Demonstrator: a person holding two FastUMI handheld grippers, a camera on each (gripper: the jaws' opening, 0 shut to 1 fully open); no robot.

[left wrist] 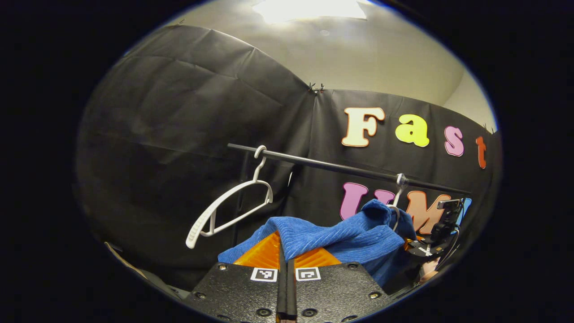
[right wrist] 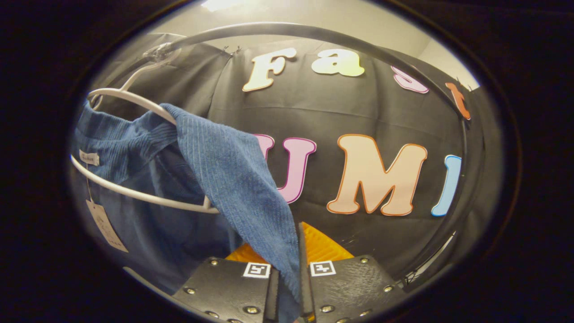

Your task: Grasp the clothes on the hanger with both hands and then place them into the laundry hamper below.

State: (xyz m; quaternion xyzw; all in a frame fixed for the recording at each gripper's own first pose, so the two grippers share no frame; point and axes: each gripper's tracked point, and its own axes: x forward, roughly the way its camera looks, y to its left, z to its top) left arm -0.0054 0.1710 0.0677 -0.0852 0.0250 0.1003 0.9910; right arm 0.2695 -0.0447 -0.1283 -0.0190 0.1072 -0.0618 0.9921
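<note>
- Ahead of the left gripper (left wrist: 285, 260), the way is blocked by the blue cloth (left wrist: 341, 235), which is draped over its fingers.
- Above and ahead of it, the rail (left wrist: 341, 169) is crossed from left to right.
- To its upper left, an empty hanger (left wrist: 228, 206) is hung on the rail, tilted; open room is seen below that hanger, against the black wall.
- To its right, the other gripper (left wrist: 437, 237) is met at the cloth's far side.
- To the left of the right gripper (right wrist: 289, 273), cloth and a loaded hanger (right wrist: 134, 193) are found; to its right, open room is left up to the wall.
</note>
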